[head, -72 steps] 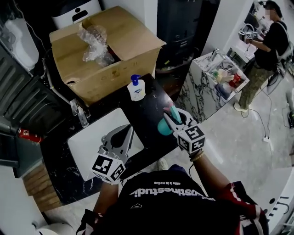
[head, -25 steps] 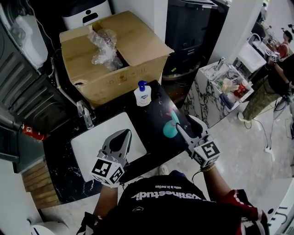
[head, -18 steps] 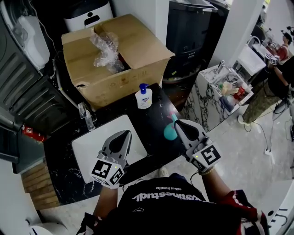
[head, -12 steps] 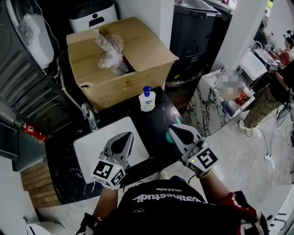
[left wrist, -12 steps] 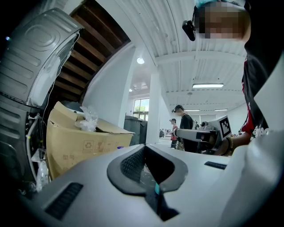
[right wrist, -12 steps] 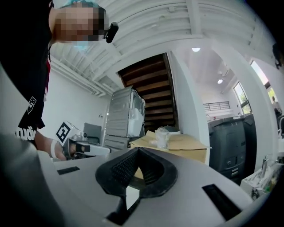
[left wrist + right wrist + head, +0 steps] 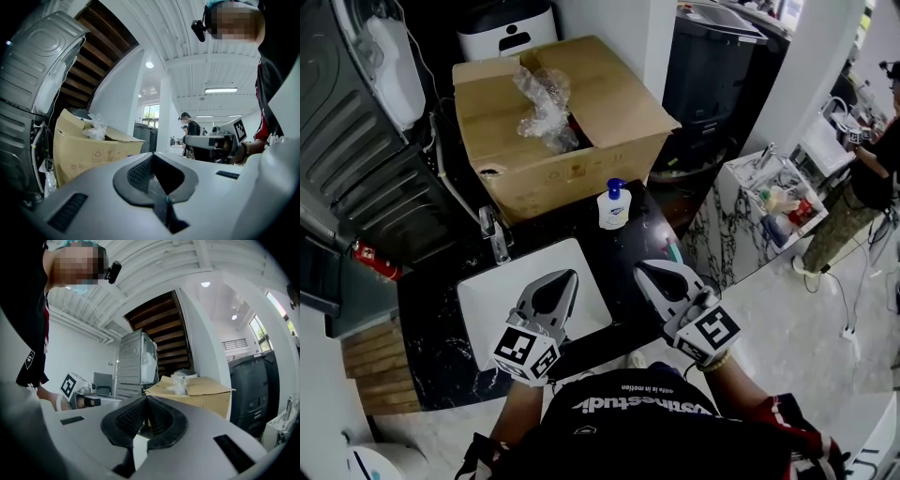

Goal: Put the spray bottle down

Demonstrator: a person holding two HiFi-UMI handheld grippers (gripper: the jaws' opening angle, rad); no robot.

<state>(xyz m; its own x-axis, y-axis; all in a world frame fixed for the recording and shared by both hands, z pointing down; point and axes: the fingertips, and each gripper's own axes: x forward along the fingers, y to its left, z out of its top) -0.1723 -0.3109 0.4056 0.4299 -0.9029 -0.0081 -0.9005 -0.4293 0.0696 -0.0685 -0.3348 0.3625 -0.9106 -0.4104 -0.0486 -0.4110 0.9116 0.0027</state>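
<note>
Only a sliver of the teal spray bottle (image 7: 675, 251) shows on the black counter (image 7: 623, 246), near its right edge; my right gripper hides the rest. That right gripper (image 7: 645, 269) hovers just in front of the bottle, shut, with nothing between its jaws. In the right gripper view the right gripper (image 7: 146, 398) has its dark pads together and empty. My left gripper (image 7: 564, 277) hangs over the white sink (image 7: 487, 302), also shut and empty. The left gripper view shows the left gripper (image 7: 153, 157) with its jaws pressed together.
A white soap pump bottle (image 7: 614, 204) stands at the counter's far side, before an open cardboard box (image 7: 581, 103) with crumpled plastic inside. A faucet (image 7: 496, 233) rises behind the sink. A marble stand (image 7: 741, 211) with clutter and a person (image 7: 872, 159) are at the right.
Earlier my right gripper held the teal bottle. A second ago it stood open beside the bottle on the counter; since then it has shut empty and drawn up and toward the left gripper.
</note>
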